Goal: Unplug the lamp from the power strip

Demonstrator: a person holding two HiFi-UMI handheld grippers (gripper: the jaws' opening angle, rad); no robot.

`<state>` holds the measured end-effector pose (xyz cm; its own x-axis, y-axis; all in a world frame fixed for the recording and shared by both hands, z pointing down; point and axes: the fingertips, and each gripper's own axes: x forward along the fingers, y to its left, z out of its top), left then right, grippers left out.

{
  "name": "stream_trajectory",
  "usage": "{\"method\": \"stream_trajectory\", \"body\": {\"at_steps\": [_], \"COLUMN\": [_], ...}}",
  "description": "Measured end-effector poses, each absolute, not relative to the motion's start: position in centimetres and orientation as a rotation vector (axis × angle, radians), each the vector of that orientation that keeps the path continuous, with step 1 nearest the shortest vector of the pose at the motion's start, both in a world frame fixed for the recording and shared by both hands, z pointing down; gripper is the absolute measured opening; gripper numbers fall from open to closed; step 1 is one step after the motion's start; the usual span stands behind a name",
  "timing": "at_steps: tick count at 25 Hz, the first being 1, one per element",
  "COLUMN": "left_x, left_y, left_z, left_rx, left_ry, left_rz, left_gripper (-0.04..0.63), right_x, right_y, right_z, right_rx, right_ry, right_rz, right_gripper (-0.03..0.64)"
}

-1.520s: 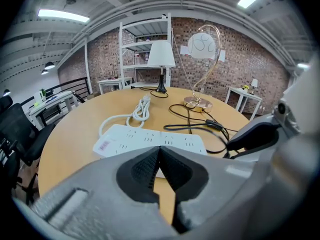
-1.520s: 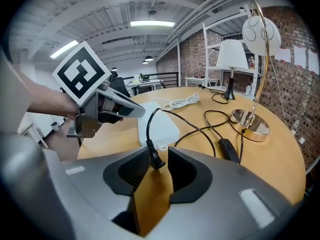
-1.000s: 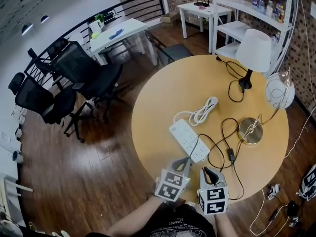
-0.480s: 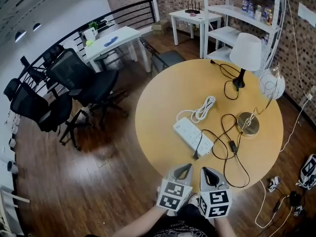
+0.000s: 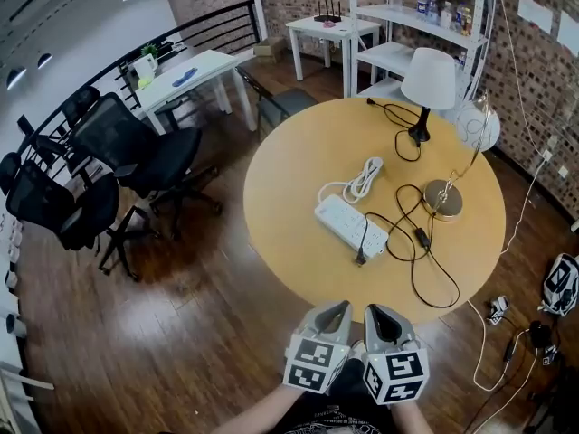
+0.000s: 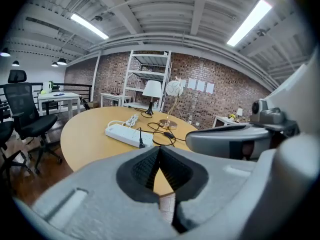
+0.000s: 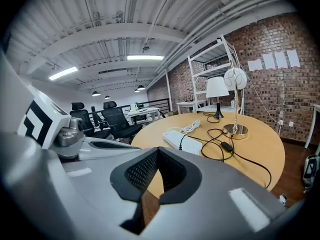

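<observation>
1. Standing back from the round counter (image 5: 289,197), the person holds both grippers off its near edge, well apart from everything on it. A long reach from here could end in a slanted pull.
2. Two lamps stand at the far side: a shaded lamp (image 5: 428,78) and a brass-based lamp (image 5: 443,200). The black cord (image 5: 425,269) looping near the brass base appears to run to the strip, so dragging that cord instead of its plug could shift or tip the lamp.
3. The white power strip (image 5: 348,225) lies loose near the counter's middle. Pulling with nothing bracing it would likely lift or slide the whole strip.
4. The black plug (image 5: 361,257) sits in the strip's near end. It is small, so a poor pinch may slip off.
5. The left gripper (image 5: 336,310) has its jaws pressed together on nothing. The right gripper (image 5: 378,313) is likewise fully closed and empty. Both must spread before gripping anything.
</observation>
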<state>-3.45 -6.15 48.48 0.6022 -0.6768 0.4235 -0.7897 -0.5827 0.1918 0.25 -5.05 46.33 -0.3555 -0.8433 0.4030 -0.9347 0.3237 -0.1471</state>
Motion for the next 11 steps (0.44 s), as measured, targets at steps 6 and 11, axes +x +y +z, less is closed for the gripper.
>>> {"method": "stream_trajectory", "body": {"at_steps": [6, 11], "left_x": [-3.8, -4.0], "left_y": [-3.8, -2.5], "left_z": [48.5, 48.2], "left_rx": [2.495, 2.501], "left_ry": [-1.149, -1.144], "left_rz": [0.435, 0.423], "left_gripper": [0.002, 0.002], "right_x": [-0.5, -1.1], "right_y": [-3.0, -1.5], "right_z": [46.3, 46.1], "right_rx": [1.627, 1.622], "right_ry": [-2.335, -2.336], "right_rz": [0.523, 0.519], "right_gripper": [0.0, 0.0]}}
